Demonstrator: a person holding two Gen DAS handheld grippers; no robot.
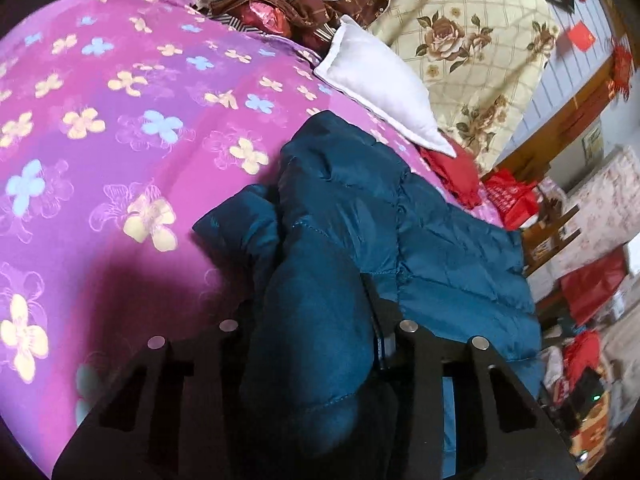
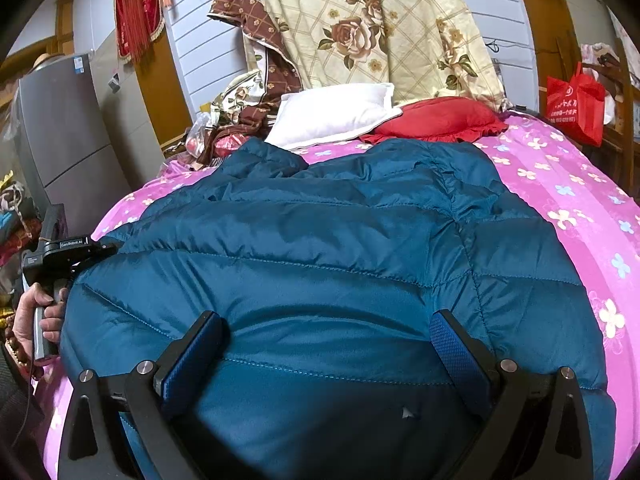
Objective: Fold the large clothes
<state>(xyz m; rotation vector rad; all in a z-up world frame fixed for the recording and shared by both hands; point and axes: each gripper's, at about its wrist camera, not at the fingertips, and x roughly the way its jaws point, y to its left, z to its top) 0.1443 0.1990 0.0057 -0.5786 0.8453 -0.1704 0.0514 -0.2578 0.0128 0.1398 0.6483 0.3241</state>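
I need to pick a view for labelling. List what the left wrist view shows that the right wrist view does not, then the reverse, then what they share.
Only the left wrist view: the left gripper clamped on a bunched fold of the teal puffer jacket.

Only the right wrist view: the right gripper open over the jacket's spread panel, a grey refrigerator, a hand holding the other gripper's handle.

Both: jacket, pink floral bedsheet, white pillow, red cushion.

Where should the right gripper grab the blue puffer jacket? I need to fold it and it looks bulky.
Judging by its pose, pinch the near hem of the blue puffer jacket, coming from the near edge: it lies flat there beneath the open right gripper, thinner than the puffed panels.
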